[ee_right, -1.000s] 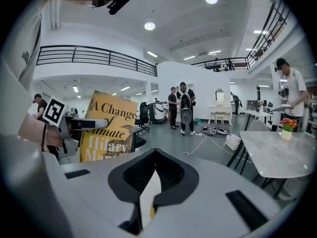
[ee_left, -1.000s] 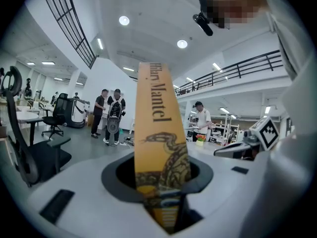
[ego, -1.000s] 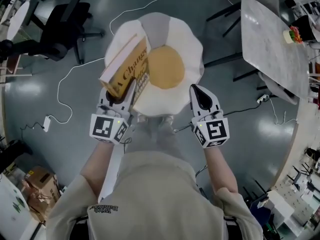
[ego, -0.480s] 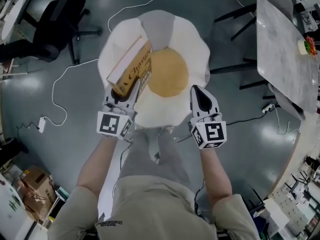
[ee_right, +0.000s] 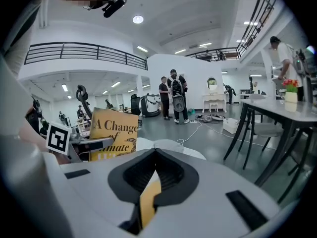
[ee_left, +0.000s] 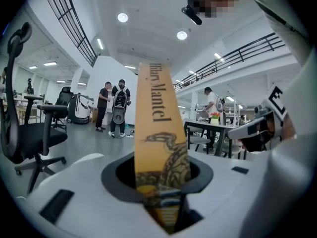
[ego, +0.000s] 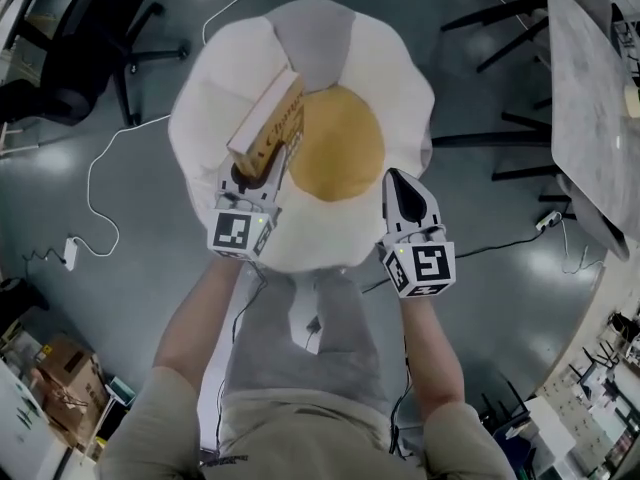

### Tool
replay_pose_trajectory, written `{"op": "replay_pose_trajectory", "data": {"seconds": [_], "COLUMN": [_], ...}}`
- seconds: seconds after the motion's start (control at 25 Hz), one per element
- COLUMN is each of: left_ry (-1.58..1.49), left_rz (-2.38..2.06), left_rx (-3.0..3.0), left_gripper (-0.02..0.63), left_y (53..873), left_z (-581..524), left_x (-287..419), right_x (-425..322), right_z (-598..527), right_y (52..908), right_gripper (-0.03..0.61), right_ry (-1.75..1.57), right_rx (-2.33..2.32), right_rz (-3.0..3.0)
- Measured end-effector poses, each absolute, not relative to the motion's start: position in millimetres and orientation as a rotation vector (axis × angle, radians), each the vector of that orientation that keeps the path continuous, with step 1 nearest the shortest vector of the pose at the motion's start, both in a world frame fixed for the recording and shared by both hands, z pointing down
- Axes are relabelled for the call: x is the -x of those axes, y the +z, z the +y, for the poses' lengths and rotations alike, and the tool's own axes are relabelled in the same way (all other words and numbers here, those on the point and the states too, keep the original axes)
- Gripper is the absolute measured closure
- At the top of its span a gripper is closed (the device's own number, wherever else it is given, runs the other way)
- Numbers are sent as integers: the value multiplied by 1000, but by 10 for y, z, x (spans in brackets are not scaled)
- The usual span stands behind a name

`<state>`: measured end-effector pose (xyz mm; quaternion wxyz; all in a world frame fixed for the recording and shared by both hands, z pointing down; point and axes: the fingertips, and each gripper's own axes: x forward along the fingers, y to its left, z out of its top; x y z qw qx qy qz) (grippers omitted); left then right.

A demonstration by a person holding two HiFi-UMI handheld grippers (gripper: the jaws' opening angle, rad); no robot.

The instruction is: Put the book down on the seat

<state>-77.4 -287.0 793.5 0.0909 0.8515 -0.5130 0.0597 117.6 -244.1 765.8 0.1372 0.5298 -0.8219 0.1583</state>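
Nearest the person, the left gripper (ego: 262,170) is clamped on the lower end of the book (ego: 268,120). The left gripper view shows the spine standing straight up out of the closed jaws. The book is held on edge over the left half of the seat (ego: 210,118), a white, scalloped, egg-shaped cushion. Whether its lower edge touches the cushion cannot be told. The right gripper (ego: 399,180) hovers over the seat's near right edge, its jaws drawn together on nothing. Only the cushion's yellow shows through the slit between them.

The main risk appears to be the narrow hold. With only one end pinched, the book could swing or slip as it tips flat. If let go on edge, it would likely topple across the raised yellow centre (ego: 338,153) or slide toward the wavy left rim and onto the floor (ego: 130,268). The padding looks soft, so it may not settle evenly.

There is open room. The cushion spreads wide ahead of both grippers. A white cable (ego: 108,163) and an office chair (ego: 70,58) sit well apart on the left, and the counter (ego: 590,118) far right.
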Motion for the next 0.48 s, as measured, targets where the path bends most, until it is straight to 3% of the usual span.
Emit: {"op": "replay_pose_trajectory", "data": {"seconds": [0.48], "left_ry": [249], "left_rz": [-1456], "left_rx": [-2265], "left_gripper": [460], "left_y": [9861], "left_z": [-3108], "left_x": [809], "right_x": [-1171], "right_z": [-2583], "right_y": [8953], "right_gripper": [571], "right_ry": [573], "right_rx": [-1487], "right_rz": [-2352]}}
